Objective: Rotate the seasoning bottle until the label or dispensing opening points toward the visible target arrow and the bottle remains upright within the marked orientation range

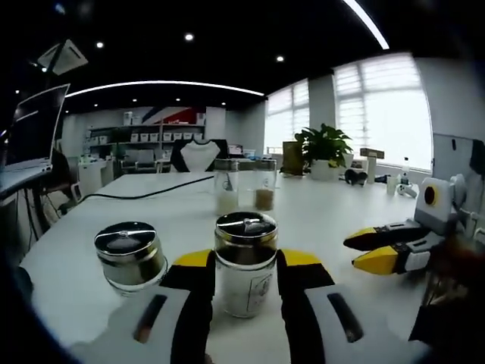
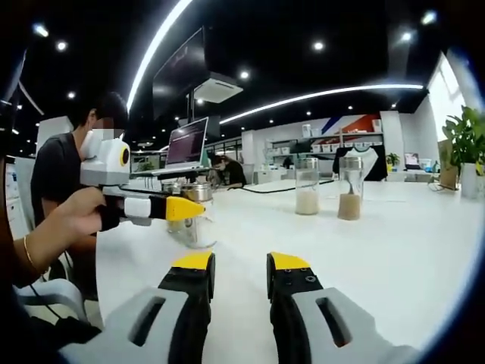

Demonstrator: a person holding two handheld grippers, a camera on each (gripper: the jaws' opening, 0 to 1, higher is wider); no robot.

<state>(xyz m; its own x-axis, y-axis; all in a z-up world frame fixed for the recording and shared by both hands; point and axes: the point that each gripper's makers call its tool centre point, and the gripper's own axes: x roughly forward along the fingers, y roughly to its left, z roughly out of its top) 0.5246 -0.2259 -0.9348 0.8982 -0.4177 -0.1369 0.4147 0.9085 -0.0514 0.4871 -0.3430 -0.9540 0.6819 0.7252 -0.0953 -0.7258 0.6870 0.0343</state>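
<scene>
Clear glass seasoning bottle [image 1: 245, 265], shiny metal lid, smooth white table [image 1: 151, 220]

bottle [image 1: 245, 262] upright on the table [image 1: 333, 220] between the left gripper [image 1: 244, 274] jaws, second jar [image 1: 130, 256] just left of it, two tall jars [image 1: 244, 185] farther back mid-table, right gripper [image 1: 383, 248] off to the right, plant [image 1: 324, 148] behind by the window

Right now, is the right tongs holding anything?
No, the right tongs stand open over bare white table, nothing between them.
</scene>
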